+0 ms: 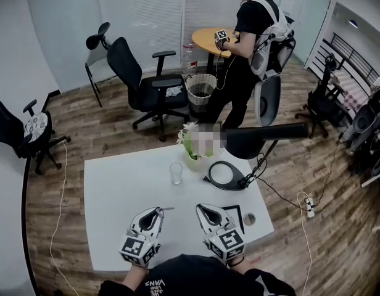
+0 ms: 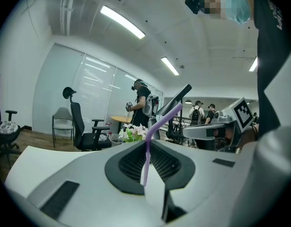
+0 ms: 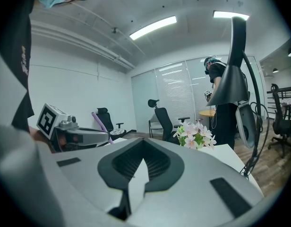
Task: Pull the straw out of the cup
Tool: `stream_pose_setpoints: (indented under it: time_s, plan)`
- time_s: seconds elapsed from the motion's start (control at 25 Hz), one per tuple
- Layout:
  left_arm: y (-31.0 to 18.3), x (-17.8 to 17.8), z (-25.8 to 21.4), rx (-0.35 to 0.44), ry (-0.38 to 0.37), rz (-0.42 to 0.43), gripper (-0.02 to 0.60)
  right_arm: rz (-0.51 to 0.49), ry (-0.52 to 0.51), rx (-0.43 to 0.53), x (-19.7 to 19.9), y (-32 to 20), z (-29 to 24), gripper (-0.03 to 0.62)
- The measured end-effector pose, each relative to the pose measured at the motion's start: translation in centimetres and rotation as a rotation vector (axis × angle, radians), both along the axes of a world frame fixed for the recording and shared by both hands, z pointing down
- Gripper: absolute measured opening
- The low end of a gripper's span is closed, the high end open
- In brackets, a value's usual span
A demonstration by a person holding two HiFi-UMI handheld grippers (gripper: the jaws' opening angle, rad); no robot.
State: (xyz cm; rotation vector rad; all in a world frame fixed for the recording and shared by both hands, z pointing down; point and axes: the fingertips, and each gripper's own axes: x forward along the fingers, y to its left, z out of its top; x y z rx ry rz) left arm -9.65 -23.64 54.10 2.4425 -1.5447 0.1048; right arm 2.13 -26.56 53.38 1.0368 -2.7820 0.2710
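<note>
- Left gripper (image 2: 147, 179): jaws drawn almost together, pinched on the lower end of the straw (image 2: 147, 143); nothing else in the grip.
- Straw: purple, bendy type. Long part running up from between the left gripper's jaws, short top part angled off toward the right gripper's side. Entirely out of the cup, touching nothing but the jaws.
- Cup (image 1: 176, 172): clear, upright on the table, ahead of the gap between the two grippers and apart from both sets of tips.
- Right gripper (image 3: 135, 176): jaws closed on each other, holding nothing. Just beside the left gripper, on its right, not touching it; pointed the same way, out across the table.
- Table (image 1: 116, 190): white, rectangular, beneath both grippers, with the near edge behind them.
- Flowers (image 1: 191, 147): pale blooms in a green pot, beyond the cup, ahead of the right gripper's tips.
- Lamp (image 1: 227, 175): black, ring-shaped base ahead and to the right of the right gripper, beside the flowers; dark shade raised above it.
- Chair (image 1: 140, 79): black office type, on the wooden floor well beyond the table's far edge, ahead of the left gripper.
- Basket (image 1: 201, 91): wicker, near that chair, well ahead of both grippers.
- Person (image 1: 248, 29): standing at a round table, far ahead of the right gripper, in dark clothes with a pack on the back.
</note>
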Motion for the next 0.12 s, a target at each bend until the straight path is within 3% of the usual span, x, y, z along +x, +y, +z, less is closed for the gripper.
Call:
stream_pose_setpoints:
  time_s: [0.12]
  plan:
    - [-0.06,-0.04,0.05,-0.002,-0.001,0.001,0.034,0.003,-0.001,-0.002,-0.05,-0.11,0.05,0.015]
